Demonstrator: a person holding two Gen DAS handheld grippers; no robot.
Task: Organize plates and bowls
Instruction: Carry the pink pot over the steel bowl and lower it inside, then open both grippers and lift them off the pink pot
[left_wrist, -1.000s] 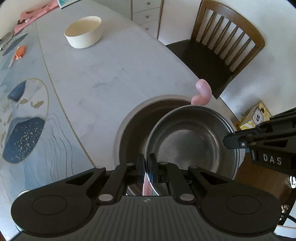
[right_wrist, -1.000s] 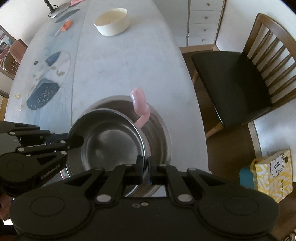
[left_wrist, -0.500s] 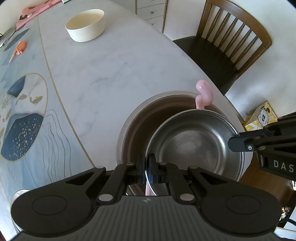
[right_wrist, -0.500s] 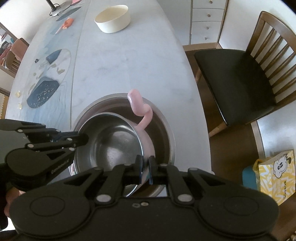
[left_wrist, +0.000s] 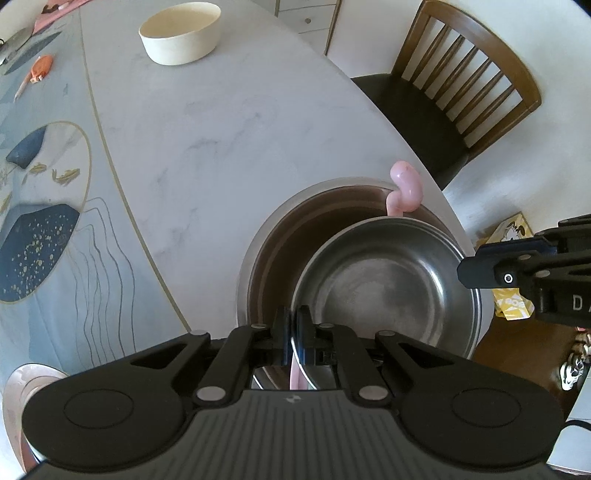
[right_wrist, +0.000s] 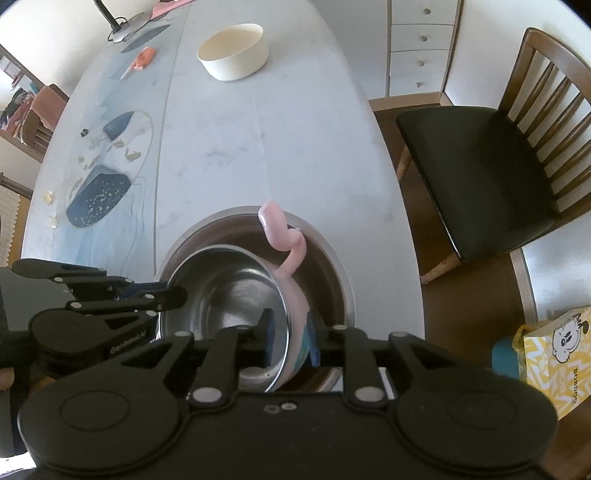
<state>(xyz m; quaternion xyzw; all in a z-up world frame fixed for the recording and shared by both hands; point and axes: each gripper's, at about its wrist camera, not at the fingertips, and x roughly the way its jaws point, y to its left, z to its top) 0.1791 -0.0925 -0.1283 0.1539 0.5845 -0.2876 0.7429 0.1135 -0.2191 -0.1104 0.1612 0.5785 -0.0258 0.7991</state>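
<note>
- Left tool (left_wrist: 294, 338) is clenched on the near rim of the steel bowl (left_wrist: 388, 284), which sits inside the larger basin (left_wrist: 273, 243) on the bench (left_wrist: 221, 147).
- Right tool (right_wrist: 290, 341), marked "DA", straddles the opposite rim, released.
- Yellow bag (right_wrist: 554, 354) reads "BOBDOG".
- Cream bowl (left_wrist: 181, 31) stands well apart.

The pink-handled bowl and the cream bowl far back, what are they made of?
The pink-handled bowl looks like brushed stainless steel inside, judging by its grey sheen and reflections, with a glossy pink outer shell, likely plastic. The cream bowl is matte and opaque, possibly ceramic or melamine; the look leaves that open.
</note>
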